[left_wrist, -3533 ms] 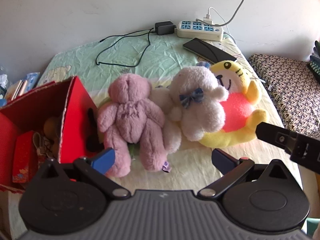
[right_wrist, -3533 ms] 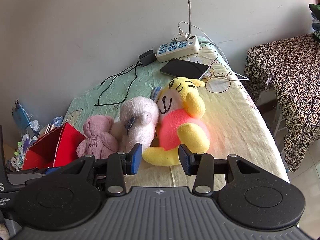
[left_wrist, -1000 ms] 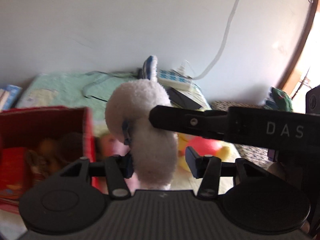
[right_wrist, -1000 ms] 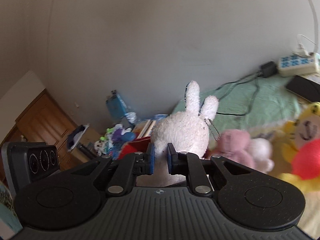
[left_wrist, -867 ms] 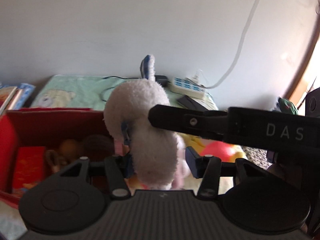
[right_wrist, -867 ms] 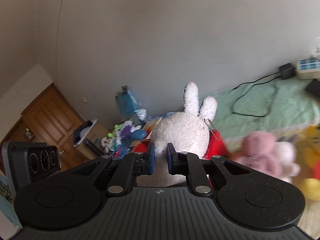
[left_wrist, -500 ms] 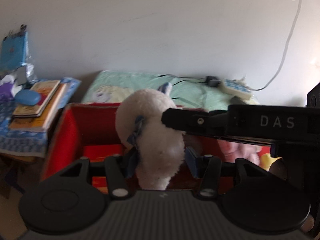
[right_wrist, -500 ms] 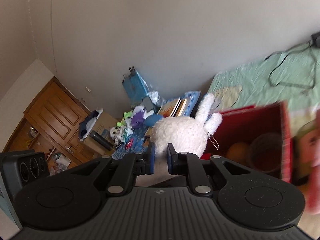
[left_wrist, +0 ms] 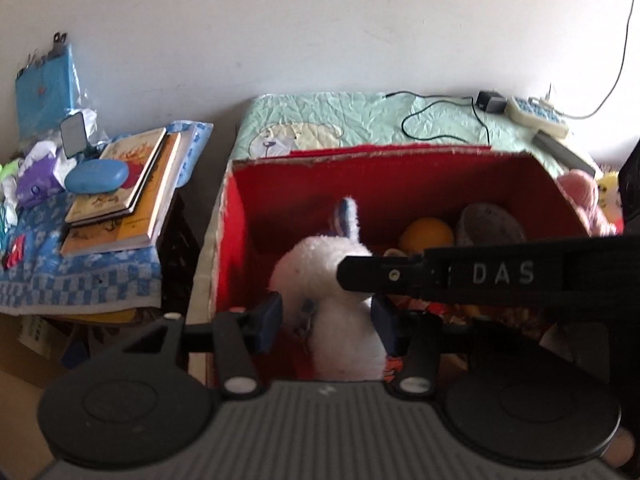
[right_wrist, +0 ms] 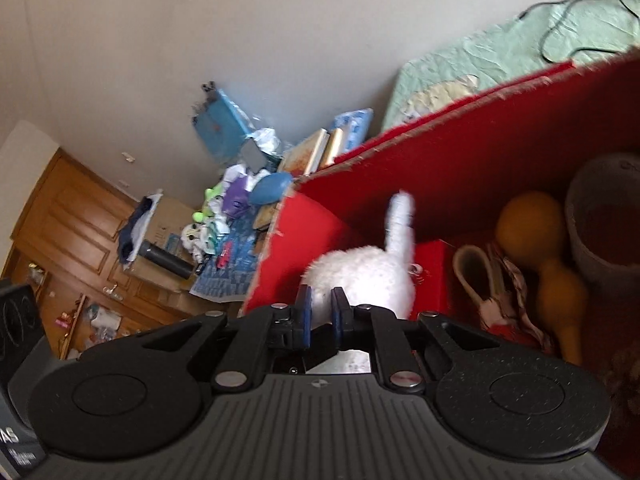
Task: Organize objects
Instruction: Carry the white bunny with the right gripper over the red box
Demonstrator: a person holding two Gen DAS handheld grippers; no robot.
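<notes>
A white plush rabbit [left_wrist: 316,264] hangs inside the left end of an open red cardboard box [left_wrist: 400,156]. My left gripper [left_wrist: 328,320] is shut on its body, with a blue pad against each side. In the left wrist view the right gripper's black arm crosses in from the right and ends at the rabbit's head. In the right wrist view my right gripper [right_wrist: 320,304] is shut, pinching the rabbit [right_wrist: 368,276], one ear pointing up. The box [right_wrist: 440,140] also holds an orange gourd [right_wrist: 528,220], a grey cup [right_wrist: 600,220] and a red packet [right_wrist: 432,264].
A pink plush bear [left_wrist: 580,188] and a yellow toy [left_wrist: 608,192] lie on the bed past the box's right wall. A power strip [left_wrist: 536,114] and cables sit at the bed's far end. Left of the box, a low table carries books [left_wrist: 120,184] and a blue case [left_wrist: 96,176].
Both grippers carried the white rabbit left from above the bed, over the red box, and down into its left end. The other plush toys have stayed on the bed.
</notes>
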